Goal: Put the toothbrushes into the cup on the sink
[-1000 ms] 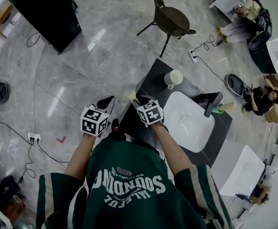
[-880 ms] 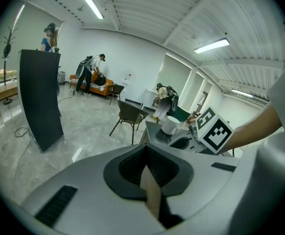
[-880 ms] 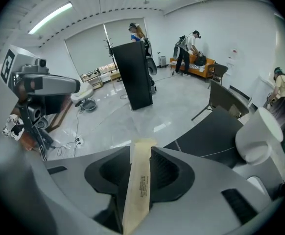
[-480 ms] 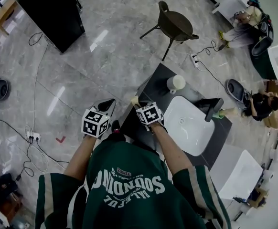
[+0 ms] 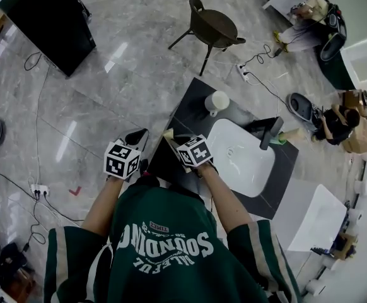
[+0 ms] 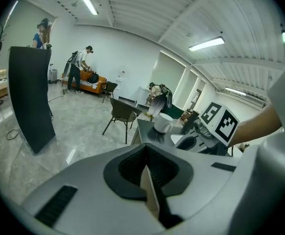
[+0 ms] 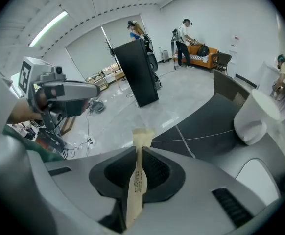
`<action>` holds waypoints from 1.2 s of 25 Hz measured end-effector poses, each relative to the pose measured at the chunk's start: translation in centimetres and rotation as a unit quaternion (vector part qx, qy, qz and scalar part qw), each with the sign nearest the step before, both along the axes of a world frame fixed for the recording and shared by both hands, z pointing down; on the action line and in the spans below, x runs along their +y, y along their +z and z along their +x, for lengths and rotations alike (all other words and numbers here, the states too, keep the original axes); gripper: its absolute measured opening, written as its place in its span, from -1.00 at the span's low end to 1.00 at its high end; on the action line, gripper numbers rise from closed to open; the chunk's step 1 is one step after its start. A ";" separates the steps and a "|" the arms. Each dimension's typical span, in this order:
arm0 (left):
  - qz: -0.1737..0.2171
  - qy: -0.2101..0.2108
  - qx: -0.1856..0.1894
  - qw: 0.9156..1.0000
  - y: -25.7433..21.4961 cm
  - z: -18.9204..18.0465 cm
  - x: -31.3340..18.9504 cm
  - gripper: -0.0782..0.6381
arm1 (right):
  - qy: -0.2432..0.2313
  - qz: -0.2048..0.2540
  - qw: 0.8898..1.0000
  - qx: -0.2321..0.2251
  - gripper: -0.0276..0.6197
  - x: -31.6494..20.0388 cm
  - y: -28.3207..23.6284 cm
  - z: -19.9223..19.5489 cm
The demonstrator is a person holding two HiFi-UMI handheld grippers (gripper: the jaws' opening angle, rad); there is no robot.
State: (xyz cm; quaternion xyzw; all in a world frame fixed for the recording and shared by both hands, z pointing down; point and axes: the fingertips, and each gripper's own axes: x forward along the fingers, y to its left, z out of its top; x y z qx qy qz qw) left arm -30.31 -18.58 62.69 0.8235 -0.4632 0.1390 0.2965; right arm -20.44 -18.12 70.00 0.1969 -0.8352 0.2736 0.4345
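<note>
Near the desk's (image 5: 193,115) edge, a toothbrush (image 7: 143,137) is being clamped by the closing jaws of the right tool (image 5: 174,139); carriage to the cup (image 5: 219,100) is judged next.

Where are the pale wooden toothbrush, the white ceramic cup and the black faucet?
pale wooden toothbrush (image 7: 138,180): right gripper view, on the printed middle of its handle.
white ceramic cup (image 5: 219,100): head view, on its open top.
black faucet (image 5: 270,133): head view, on the spout.

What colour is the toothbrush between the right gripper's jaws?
Pale tan toothbrush, small dark print on it; clearest in the right gripper view.
</note>
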 end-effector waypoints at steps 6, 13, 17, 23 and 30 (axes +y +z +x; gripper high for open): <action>0.008 0.026 0.000 1.000 -0.6 2.3 -0.6 -0.75 | 0.020 0.028 0.999 -0.020 -0.72 -0.5 -3.1 2.4; 0.015 0.053 0.001 0.998 -1.2 5.1 -1.0 -0.75 | 0.030 0.072 0.996 -0.030 -0.74 -1.0 -6.6 5.9; 0.016 0.072 -0.001 0.997 -1.1 6.8 -0.9 -0.75 | 0.053 0.088 0.994 -0.042 -0.75 -1.2 -8.0 7.6; 0.015 0.090 0.003 0.996 -1.1 9.2 -1.5 -0.75 | 0.079 0.119 0.988 -0.061 -0.75 -2.1 -10.3 9.6; 0.016 0.109 0.008 0.994 -1.3 11.8 -2.0 -0.75 | 0.132 0.130 0.976 -0.114 -0.76 -3.9 -12.9 11.7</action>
